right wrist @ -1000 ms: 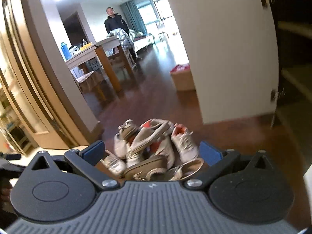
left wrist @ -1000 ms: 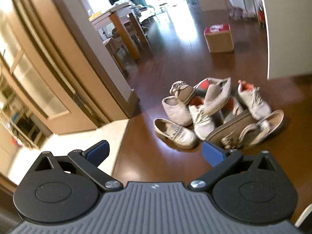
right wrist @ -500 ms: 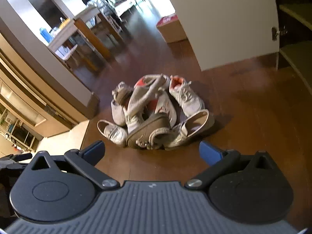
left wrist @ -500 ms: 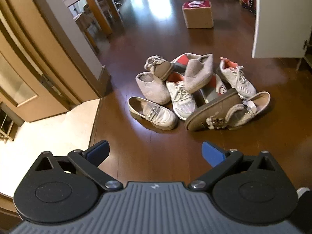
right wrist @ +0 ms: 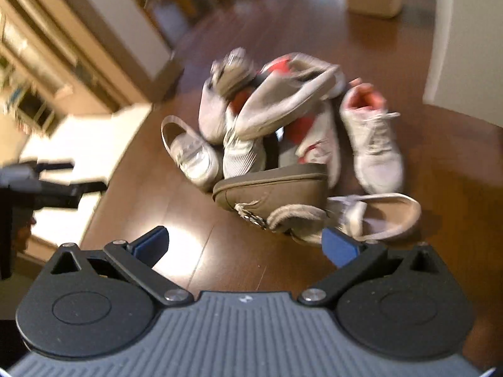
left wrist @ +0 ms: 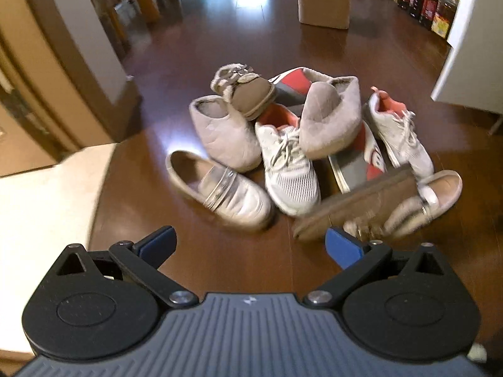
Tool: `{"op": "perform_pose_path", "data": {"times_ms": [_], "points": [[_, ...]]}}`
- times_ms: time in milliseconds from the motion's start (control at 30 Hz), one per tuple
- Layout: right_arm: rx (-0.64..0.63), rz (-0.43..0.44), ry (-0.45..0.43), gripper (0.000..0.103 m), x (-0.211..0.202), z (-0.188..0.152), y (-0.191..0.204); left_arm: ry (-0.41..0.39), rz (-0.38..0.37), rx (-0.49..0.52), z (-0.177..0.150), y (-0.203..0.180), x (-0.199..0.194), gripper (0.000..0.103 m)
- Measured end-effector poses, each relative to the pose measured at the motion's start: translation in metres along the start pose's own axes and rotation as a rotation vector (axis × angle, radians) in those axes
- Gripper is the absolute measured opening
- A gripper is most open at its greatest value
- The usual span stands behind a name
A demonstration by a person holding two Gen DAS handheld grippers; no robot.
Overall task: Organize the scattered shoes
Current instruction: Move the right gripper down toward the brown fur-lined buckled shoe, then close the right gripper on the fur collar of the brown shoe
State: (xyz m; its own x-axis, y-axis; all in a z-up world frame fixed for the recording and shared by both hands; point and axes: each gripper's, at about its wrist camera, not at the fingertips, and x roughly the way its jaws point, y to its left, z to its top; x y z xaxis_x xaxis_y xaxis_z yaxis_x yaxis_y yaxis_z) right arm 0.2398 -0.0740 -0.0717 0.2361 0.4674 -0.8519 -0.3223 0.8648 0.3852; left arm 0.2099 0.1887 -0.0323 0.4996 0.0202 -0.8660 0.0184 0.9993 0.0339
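Nothing sorted yet: shoes (left wrist: 301, 144) all in one jumbled pile on the wood floor (left wrist: 220, 270), w/ several stacked. Left hand-held gripper (left wrist: 248, 245) & right hand-held gripper (right wrist: 245, 243) both spread wide, empty, just short of pile

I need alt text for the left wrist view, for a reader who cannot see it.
A pile of shoes lies jumbled on a dark wooden floor, a white loafer nearest. The open left gripper hovers before it, empty. A cardboard box stands behind.
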Motion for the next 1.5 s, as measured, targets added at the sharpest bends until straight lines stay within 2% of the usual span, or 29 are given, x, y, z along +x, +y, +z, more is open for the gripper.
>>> {"op": "perform_pose_path", "data": {"times_ms": [67,167,300,433,533,600,633,733,800,833,1000,1100,1133,1167,1267,1300,1367,1400,1500], "points": [[-0.004,-0.008,0.040,0.102,0.038,0.015,-0.002,0.007,-0.016,-0.060,0.000,0.012,0.030,0.102],[-0.039,-0.029,0.046,0.101,0.068,0.040,0.002,0.040,0.022,-0.109,0.004,0.037,0.057,0.102],[-0.136,-0.054,0.018,0.101,0.103,0.113,0.021,-0.017,0.091,-0.136,0.029,0.075,0.069,0.102],[-0.224,-0.123,-0.025,0.102,0.138,0.205,0.046,-0.093,0.100,-0.153,0.056,0.102,0.081,0.102],[-0.191,-0.194,-0.032,0.095,0.178,0.279,0.060,-0.102,0.053,-0.187,0.074,0.122,0.104,0.102],[-0.163,-0.222,-0.025,0.078,0.200,0.311,0.066,-0.110,0.042,-0.189,0.079,0.128,0.112,0.102],[-0.132,-0.237,-0.017,0.062,0.214,0.330,0.069,-0.128,0.046,-0.190,0.081,0.133,0.114,0.102],[-0.072,-0.284,0.003,0.063,0.249,0.363,0.075,-0.203,0.075,-0.203,0.085,0.157,0.125,0.102],[-0.069,-0.329,-0.004,0.071,0.274,0.380,0.083,-0.232,0.090,-0.215,0.090,0.170,0.131,0.102],[-0.065,-0.336,-0.001,0.076,0.282,0.384,0.083,-0.253,0.100,-0.227,0.093,0.179,0.135,0.102],[-0.009,-0.494,0.002,0.076,0.336,0.407,0.083,-0.302,0.112,-0.265,0.093,0.211,0.139,0.102],[0.057,-0.505,0.010,0.074,0.356,0.410,0.078,-0.307,0.111,-0.276,0.086,0.220,0.137,0.102],[0.081,-0.504,0.032,0.058,0.364,0.407,0.075,-0.306,0.113,-0.273,0.083,0.221,0.136,0.102],[0.090,-0.504,0.049,0.026,0.370,0.401,0.074,-0.297,0.123,-0.259,0.078,0.220,0.135,0.102],[0.043,-0.495,0.009,0.020,0.361,0.386,0.079,-0.282,0.159,-0.203,0.068,0.211,0.130,0.102],[0.052,-0.469,-0.014,0.019,0.352,0.382,0.079,-0.282,0.164,-0.193,0.067,0.209,0.128,0.102],[0.108,-0.312,-0.109,0.016,0.316,0.372,0.073,-0.277,0.172,-0.158,0.061,0.194,0.117,0.102],[0.115,-0.277,-0.127,0.015,0.308,0.369,0.072,-0.277,0.171,-0.150,0.060,0.189,0.113,0.102],[0.153,-0.049,-0.228,0.013,0.240,0.341,0.067,-0.293,0.161,-0.121,0.053,0.164,0.094,0.102]]}}
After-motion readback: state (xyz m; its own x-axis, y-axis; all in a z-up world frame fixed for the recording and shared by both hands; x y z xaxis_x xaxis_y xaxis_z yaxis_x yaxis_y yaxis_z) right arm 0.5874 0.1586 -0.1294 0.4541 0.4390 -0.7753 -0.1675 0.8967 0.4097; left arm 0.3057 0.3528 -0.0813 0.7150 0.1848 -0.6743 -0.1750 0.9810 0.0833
